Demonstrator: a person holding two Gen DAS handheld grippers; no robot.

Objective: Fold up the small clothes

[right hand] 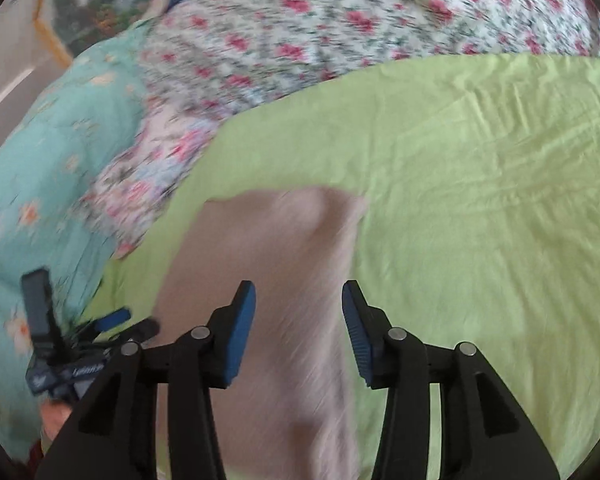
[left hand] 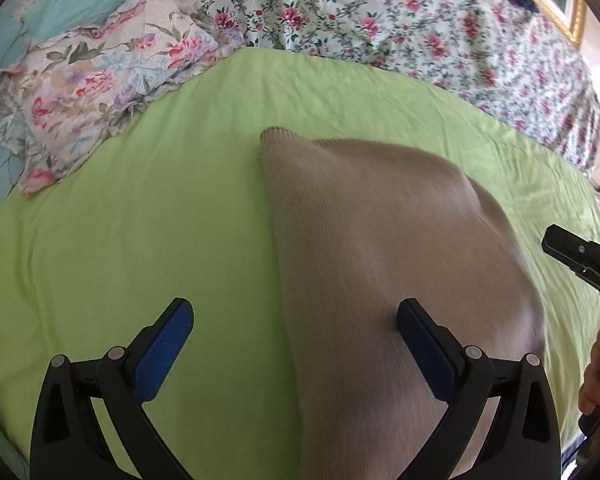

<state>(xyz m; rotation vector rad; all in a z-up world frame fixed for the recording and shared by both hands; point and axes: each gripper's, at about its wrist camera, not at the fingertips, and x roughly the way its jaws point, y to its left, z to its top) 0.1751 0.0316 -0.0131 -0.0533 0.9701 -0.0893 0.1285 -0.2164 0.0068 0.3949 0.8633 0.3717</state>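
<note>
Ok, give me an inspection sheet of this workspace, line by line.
Surface: green sheet spread on a bed, lightly wrinkled.
Job's things: beige knit garment lying on the sheet, one corner pointing away.
Clutter: floral pillow at the sheet's far left edge.
Grippers: left gripper open, one finger over the garment; right gripper open above the garment, view blurred.
Cables: nothing seen.
Surroundings: rose-print quilt, teal bedcover, gilt picture frame.

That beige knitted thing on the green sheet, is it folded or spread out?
Cannot tell for certain. The beige garment lies flat on the green sheet as a narrow shape with straight edges; no sleeves or legs show.
</note>
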